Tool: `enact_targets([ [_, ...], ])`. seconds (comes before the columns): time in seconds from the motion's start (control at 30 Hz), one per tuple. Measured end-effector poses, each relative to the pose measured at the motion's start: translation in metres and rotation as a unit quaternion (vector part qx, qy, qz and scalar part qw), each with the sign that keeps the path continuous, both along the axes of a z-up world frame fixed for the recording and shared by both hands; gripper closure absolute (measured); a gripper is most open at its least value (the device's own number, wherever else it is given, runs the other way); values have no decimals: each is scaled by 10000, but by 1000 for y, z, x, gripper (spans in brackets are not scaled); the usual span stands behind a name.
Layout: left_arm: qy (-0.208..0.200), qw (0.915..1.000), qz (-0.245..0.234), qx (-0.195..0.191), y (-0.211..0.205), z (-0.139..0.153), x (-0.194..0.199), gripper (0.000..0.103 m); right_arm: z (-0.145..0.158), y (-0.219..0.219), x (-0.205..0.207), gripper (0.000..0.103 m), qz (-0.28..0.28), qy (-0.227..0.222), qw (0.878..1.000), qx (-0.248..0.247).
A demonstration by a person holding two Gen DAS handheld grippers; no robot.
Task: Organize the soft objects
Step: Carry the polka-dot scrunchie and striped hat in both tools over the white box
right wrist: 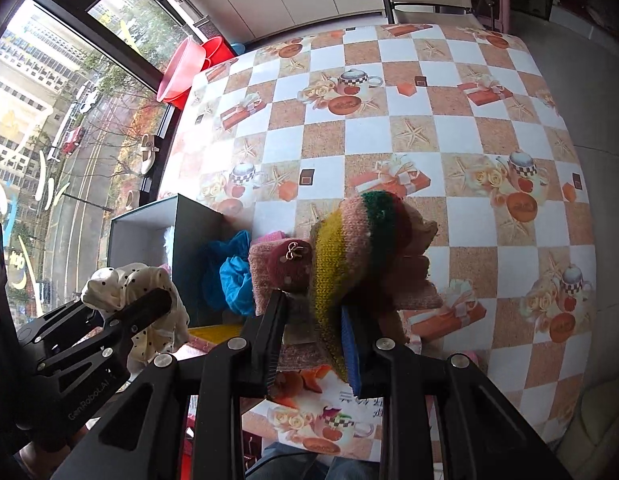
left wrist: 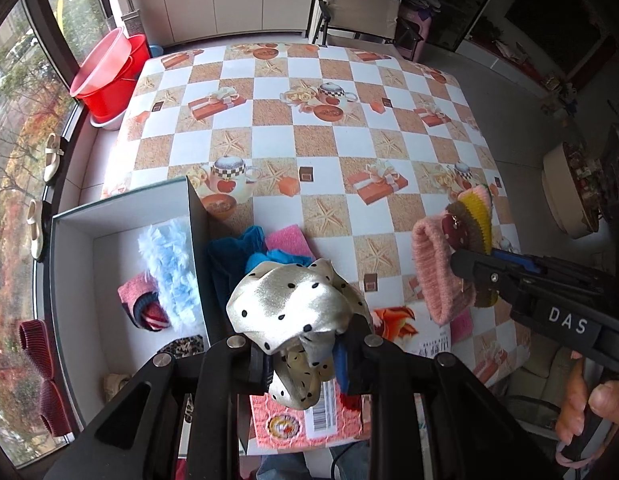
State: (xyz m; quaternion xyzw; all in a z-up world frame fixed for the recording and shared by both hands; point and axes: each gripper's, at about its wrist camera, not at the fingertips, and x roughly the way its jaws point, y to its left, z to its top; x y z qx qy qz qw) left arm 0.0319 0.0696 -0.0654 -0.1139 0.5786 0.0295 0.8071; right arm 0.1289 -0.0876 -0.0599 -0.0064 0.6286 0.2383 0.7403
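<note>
Left gripper (left wrist: 305, 344) pinches cream polka-dot satin scrunchie (left wrist: 293, 304): light, slippery, grip bunched folds. Right gripper (right wrist: 313, 320) clamps striped knitted woollen bundle (right wrist: 349, 248), soft, at counter's (left wrist: 309, 128) 4 o'clock.

A glossy satin polka-dot cloth (left wrist: 293, 308) shines between the matt black fingers of the left gripper (left wrist: 305, 356), the striped hat (right wrist: 349, 264) in the right gripper (right wrist: 313, 344) looks coarsely knitted and fuzzy, and the checkered tablecloth (left wrist: 349, 148) seems smooth, slightly sheeny plastic.
</note>
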Motion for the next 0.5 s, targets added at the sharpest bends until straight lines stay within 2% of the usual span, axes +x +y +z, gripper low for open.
enact_targets([
  [0.5, -21, 9962, -867, -52, -16, 5, -55, 78, 11, -21, -72, 75, -495, -24, 9986, -204],
])
